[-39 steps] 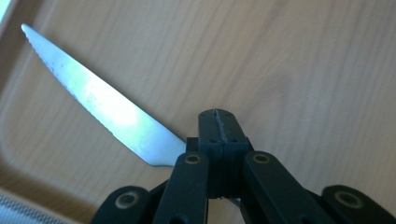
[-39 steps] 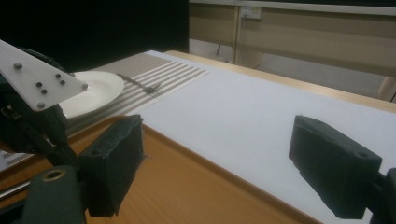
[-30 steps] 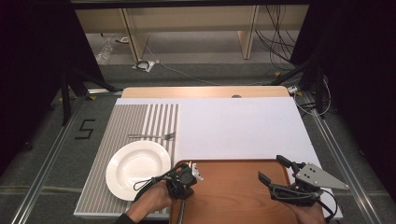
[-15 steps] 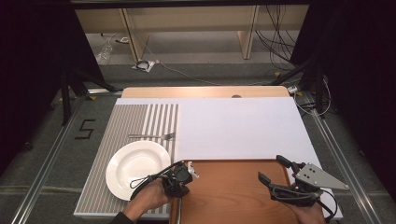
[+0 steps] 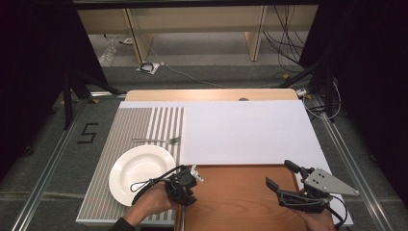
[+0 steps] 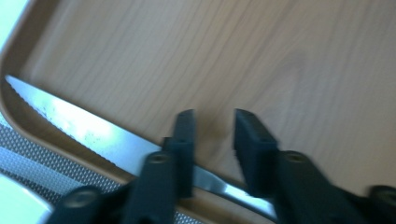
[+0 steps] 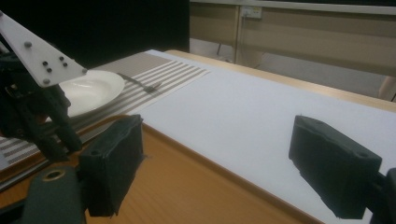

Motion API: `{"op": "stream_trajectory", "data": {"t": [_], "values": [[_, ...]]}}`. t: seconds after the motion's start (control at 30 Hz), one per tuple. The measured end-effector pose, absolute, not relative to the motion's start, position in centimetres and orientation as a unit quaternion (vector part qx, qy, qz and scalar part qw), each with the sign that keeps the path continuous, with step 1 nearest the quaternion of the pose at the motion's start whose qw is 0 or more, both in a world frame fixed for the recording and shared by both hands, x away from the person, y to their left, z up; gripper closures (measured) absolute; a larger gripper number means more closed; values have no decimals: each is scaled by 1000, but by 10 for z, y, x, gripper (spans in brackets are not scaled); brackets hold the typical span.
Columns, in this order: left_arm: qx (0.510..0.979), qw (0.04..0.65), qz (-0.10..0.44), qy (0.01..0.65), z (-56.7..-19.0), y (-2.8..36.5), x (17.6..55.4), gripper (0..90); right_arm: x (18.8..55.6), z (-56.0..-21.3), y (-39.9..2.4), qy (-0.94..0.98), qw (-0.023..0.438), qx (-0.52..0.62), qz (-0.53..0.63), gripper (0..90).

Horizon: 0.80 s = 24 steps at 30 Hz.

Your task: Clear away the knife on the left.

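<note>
Left gripper view: left claw (image 6: 212, 128) just opened, jaws straddled knife (image 6: 93, 135) at tray (image 6: 280, 56) rim, unclenched. Right claw (image 7: 224, 163) released, idle. Best: center blade, clench squarely.

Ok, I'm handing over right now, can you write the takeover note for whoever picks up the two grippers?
Left gripper: jaws have just been opening; apart over the knife, pads not pressing it.
Right gripper: open, empty, above the tray's right part.
Knife lies in the wooden tray, along its left rim.
Plate and fork sit on the striped placemat.
Done: plate and fork laid.
Left: probably the knife, to go beside the plate.
</note>
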<state>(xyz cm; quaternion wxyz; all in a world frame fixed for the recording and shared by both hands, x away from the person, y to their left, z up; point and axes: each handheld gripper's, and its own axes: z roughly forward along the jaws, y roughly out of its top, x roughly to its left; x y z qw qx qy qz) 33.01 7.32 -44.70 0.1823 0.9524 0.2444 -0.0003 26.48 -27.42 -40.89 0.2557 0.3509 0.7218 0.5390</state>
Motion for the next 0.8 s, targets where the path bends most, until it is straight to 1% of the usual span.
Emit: {"op": "stream_trajectory", "data": {"t": [0.03, 0.13, 0.23, 0.43, 0.63, 0.8], "values": [[951, 183, 2, 248, -445, 73, 330, 571, 265, -409, -274, 722, 257, 351, 539, 187], [949, 191, -1, 250, -441, 76, 332, 494, 265, -409, -274, 721, 254, 353, 539, 187], [945, 206, -1, 256, -435, 80, 334, 455, 265, -409, -274, 720, 256, 352, 540, 187], [933, 231, 21, 275, -423, 90, 340, 319, 266, -409, -275, 719, 253, 355, 541, 187], [916, 264, 48, 297, -409, 103, 348, 237, 266, -410, -276, 716, 255, 355, 545, 186], [903, 284, 64, 316, -401, 117, 356, 209, 265, -410, -277, 718, 253, 357, 542, 186]]}}
